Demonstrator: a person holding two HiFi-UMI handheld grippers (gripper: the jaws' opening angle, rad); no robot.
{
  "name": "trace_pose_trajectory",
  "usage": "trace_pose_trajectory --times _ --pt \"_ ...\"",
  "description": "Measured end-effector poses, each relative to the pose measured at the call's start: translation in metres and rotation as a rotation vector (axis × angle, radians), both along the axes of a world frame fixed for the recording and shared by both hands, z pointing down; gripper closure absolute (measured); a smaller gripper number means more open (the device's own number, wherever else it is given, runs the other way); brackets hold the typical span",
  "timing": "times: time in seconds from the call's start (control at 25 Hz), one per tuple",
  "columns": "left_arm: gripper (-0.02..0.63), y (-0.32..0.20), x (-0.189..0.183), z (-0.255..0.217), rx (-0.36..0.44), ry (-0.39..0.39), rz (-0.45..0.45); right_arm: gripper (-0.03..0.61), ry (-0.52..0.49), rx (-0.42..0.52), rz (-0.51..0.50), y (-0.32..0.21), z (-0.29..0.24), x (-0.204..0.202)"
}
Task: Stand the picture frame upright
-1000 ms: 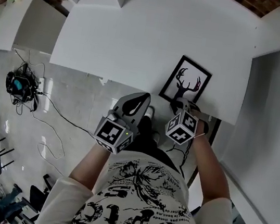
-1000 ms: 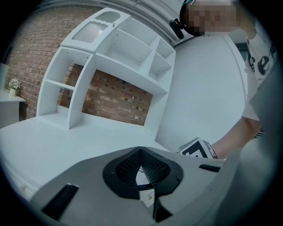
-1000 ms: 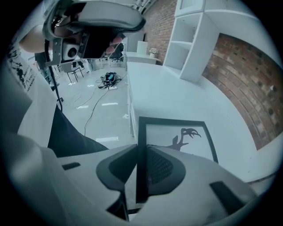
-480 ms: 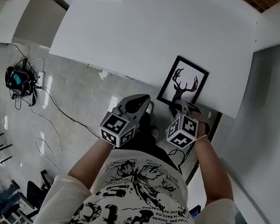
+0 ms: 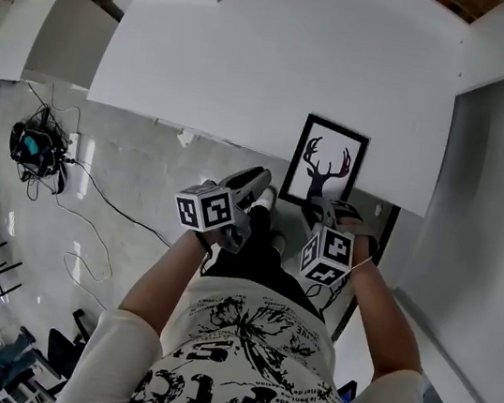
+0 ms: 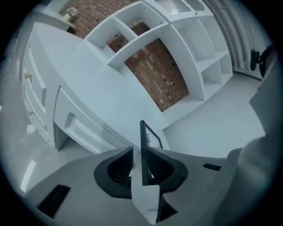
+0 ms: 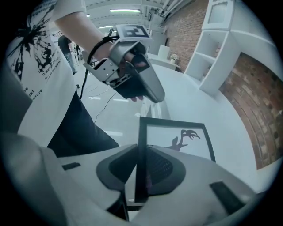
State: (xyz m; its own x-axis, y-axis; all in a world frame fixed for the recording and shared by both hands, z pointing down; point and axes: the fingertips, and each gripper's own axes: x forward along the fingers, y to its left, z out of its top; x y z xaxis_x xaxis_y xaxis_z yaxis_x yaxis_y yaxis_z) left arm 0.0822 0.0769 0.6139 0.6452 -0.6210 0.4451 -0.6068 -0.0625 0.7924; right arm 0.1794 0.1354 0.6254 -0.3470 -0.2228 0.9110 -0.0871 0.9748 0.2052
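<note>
Left gripper (image 6: 139, 154): grey two-jaw tool with marker cube, held short of the white rectangular desk's (image 5: 255, 63) near edge, just beside the frame's near-left corner, apart from it. Jaws stand a narrow slot apart, clamping nothing.

Black-rimmed rectangular picture frame with deer-head silhouette (image 5: 327, 165): on the desk at its near edge, towards the near-right corner, picture side showing from above.

Right gripper (image 7: 141, 152): jaws closed onto the frame's near rim.
</note>
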Motion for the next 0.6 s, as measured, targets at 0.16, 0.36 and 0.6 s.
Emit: trace_pose_trajectory --times 0.16,0.36,0.6 --pt "0.437 -0.003 0.025 0.003 -0.055 0.166 0.049 0.505 -0.011 0.014 -0.036 0.007 -0.001 0.0" --pt "0.356 -0.016 0.044 0.015 -0.122 0.249 0.061 0.505 -0.012 0.022 -0.069 0.015 0.002 0.004" --pt "0.362 -0.027 0.055 0.026 -0.2 0.316 0.103 0.505 -0.012 0.026 -0.082 0.014 -0.003 -0.001"
